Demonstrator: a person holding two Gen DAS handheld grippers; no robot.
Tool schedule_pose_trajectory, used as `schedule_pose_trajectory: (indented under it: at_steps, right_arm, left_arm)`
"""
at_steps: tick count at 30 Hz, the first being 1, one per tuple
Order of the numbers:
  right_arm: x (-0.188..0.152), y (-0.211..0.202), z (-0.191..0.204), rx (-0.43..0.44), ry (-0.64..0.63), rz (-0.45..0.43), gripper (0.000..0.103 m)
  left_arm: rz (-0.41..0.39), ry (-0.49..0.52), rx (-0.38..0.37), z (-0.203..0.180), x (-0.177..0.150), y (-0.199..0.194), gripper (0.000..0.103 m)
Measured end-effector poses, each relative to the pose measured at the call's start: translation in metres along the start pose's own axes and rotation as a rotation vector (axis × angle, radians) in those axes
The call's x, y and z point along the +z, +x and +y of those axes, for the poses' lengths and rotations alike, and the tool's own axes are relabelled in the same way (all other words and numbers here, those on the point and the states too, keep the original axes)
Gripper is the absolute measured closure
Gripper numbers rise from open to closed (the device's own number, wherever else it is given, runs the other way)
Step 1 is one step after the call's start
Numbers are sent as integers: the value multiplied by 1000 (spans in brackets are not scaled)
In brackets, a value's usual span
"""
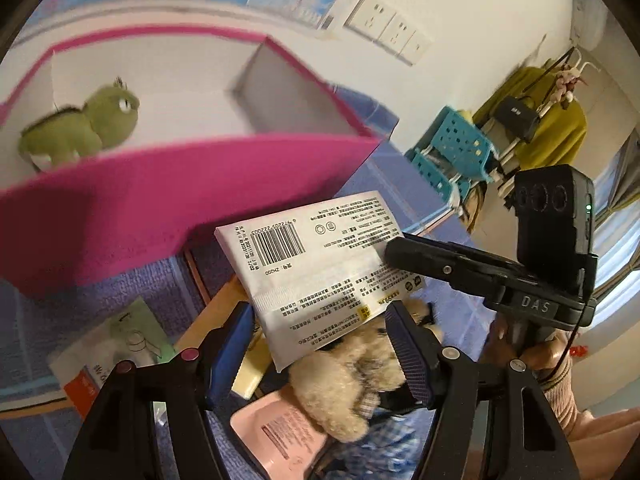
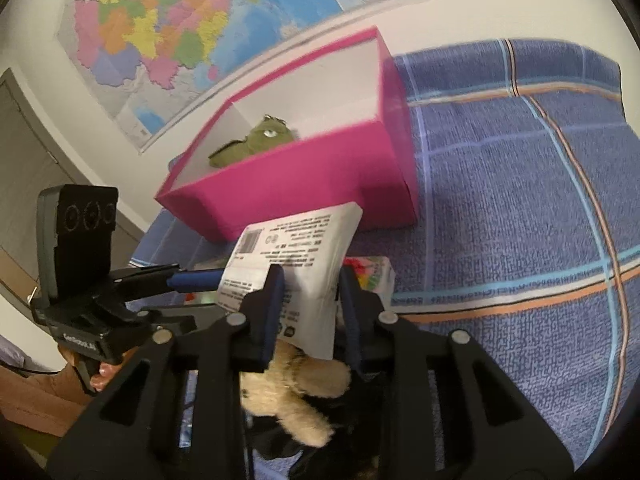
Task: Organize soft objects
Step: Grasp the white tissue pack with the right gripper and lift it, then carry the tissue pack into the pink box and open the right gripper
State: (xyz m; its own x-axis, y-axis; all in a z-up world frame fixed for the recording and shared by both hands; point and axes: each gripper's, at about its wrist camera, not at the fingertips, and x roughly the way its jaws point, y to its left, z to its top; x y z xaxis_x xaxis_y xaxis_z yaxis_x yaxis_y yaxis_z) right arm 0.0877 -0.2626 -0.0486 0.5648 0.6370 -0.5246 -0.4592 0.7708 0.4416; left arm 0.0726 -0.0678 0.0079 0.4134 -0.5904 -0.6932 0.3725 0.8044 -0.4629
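Observation:
A white tissue pack [image 1: 320,264] with a barcode hangs tilted above a beige plush toy [image 1: 348,376]. My left gripper [image 1: 320,316] has its blue pads against the pack's two lower edges. My right gripper [image 1: 396,252] reaches in from the right and pinches the pack's far side. In the right wrist view the tissue pack [image 2: 304,256] sits bent between the pads of the right gripper [image 2: 312,284], and the left gripper [image 2: 192,278] touches its left edge. The beige plush toy [image 2: 296,384] lies below. Behind stands an open pink box [image 1: 200,200] [image 2: 304,176] holding a green plush toy [image 1: 80,128] [image 2: 256,140].
A blue checked blanket [image 2: 520,200] covers the surface. Under the grippers lie a pink pouch [image 1: 280,436], a green and white sachet [image 1: 120,340] and a colourful packet [image 2: 376,276]. A teal basket [image 1: 456,152] and a clothes rack stand to the right; a wall map [image 2: 180,32] hangs behind.

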Motion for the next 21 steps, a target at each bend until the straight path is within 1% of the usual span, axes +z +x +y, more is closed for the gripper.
schedule_pose_trajectory:
  at_steps: [2,4,7,10,12,14,21]
  right_arm:
    - [5,-9,7,5,-19,-16,72]
    - [11,-18,15,11,-38,-37,72]
    - [28,-32,27,36,-79,-73,72]
    - [46,-37,36,37,-114,-106,72]
    - [58,-37,38,54,-117,-120,72]
    - [73,-32,39,49,-120,-123,72]
    - [105,0,24,36,-99,-75,72]
  left_arm:
    - [-33,21,1,-7,2,-13,35]
    - [-71,57,29,-16,6,-29,35]
    - [-120,88,52,-25,20,-45,34]
    - [-145,98,79,-25,39,-52,34]
    - [-152,100,98,-22,52,-51,34]
    - [-146,93,113,-15,66,-46,34]
    - [-105,45,158,11,100,-15,34]
